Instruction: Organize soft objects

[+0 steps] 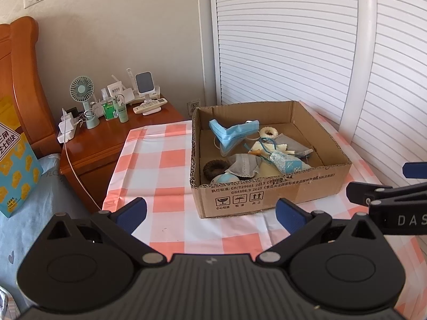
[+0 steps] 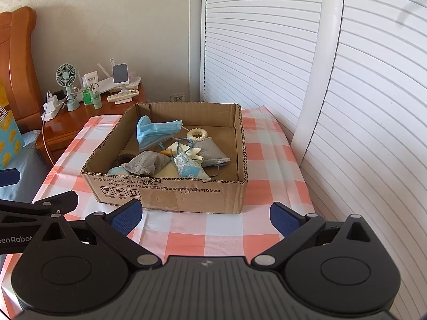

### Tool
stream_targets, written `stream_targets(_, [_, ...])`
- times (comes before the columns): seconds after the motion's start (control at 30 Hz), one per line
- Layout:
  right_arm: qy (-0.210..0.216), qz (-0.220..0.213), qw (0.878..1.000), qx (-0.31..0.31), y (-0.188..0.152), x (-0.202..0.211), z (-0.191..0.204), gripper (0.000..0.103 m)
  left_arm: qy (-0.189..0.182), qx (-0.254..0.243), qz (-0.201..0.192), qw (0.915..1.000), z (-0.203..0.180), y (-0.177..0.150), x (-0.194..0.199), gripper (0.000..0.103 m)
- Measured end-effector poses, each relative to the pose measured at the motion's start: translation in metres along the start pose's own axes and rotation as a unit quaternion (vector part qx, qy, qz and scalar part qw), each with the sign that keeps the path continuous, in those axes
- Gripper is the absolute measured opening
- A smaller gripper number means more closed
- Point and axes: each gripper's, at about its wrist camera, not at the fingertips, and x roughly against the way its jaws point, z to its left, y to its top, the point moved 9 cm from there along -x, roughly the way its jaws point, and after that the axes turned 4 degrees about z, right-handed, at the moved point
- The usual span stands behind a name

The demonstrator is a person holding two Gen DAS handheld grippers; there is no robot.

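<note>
Inside one cardboard box (image 2: 170, 192), two grey masks (image 2: 149, 164), one blue mask (image 2: 152, 130)

Both tongs (image 1: 212, 214) (image 2: 205, 217) are black, with blue ribbed pads (image 2: 126, 217), silver rivets and white lettering.

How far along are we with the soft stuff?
Done: blue face mask, grey masks, white hair tie and other soft pieces all lie inside the cardboard box. In hand: nothing; left gripper and right gripper are open, short of the box. Left: no soft items visible on the checkered tablecloth.
</note>
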Motion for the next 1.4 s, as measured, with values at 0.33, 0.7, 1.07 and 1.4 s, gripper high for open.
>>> stream_targets(0.33, [-0.001,0.001,1.000,-0.001,-0.0002,-0.0015,-0.0013,0.103,0.000,-0.001,0.001,1.0000,-0.0006,0.0006,-0.0009,0.102])
stream_targets(0.7, [-0.003,0.002,1.000,-0.001,-0.0014,-0.0046,-0.0037,0.103,0.001,-0.002,0.004,1.0000,-0.0018,-0.0006,-0.0043,0.102])
stream_targets(1.07, [-0.003,0.002,1.000,-0.001,-0.0018,-0.0047,-0.0036,0.103,0.000,-0.003,0.006,1.0000,-0.0023,-0.0015,-0.0048,0.102])
stream_targets(1.4, [-0.002,0.001,1.000,-0.001,-0.0017,-0.0034,-0.0030,0.103,0.001,-0.003,0.007,1.0000,-0.0024,-0.0010,-0.0045,0.102])
